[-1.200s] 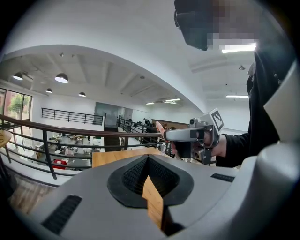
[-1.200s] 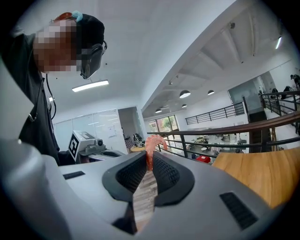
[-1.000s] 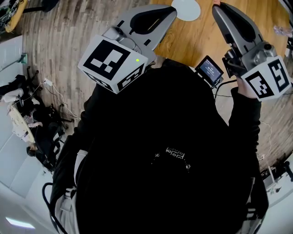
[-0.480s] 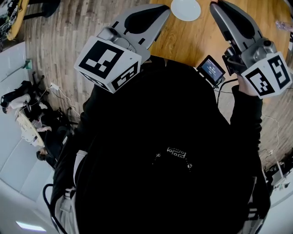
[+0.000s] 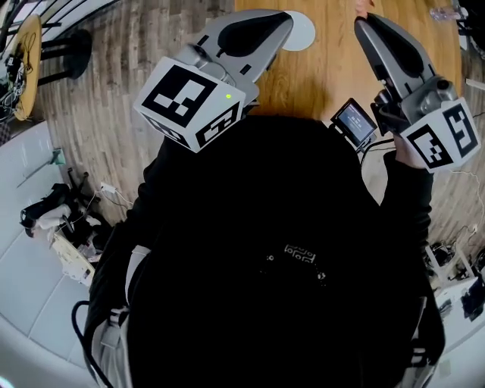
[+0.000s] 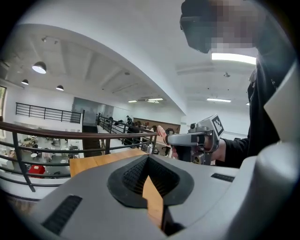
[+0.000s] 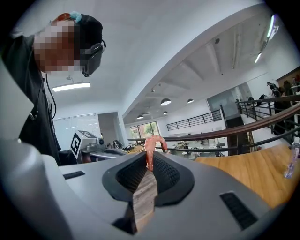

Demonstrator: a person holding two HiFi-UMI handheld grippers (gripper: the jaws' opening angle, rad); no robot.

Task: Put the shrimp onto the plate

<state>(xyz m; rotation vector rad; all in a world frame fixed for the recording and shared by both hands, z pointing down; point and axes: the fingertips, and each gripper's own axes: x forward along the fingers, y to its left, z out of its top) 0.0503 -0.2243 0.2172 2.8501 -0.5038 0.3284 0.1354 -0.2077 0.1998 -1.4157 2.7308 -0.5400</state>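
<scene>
No text can be read. Head view: white print (image 5: 303,254) on the black garment, near centre, is too small to make out. The small screen (image 5: 353,120) at 1 o'clock shows illegible lines. The left marker cube (image 5: 189,102) at 11 o'clock and the right marker cube (image 5: 443,136) at 2 o'clock bear only black-and-white square patterns.

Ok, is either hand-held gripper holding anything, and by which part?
The right hand-held gripper pinches the shrimp by its lower end; curl above the tips. The left hand-held gripper holds nothing.

The person wears a black long-sleeved top (image 5: 265,250). The left hand-held gripper (image 5: 282,21) and right hand-held gripper (image 5: 362,18) are grey, with black-and-white marker cubes (image 5: 189,102).
</scene>
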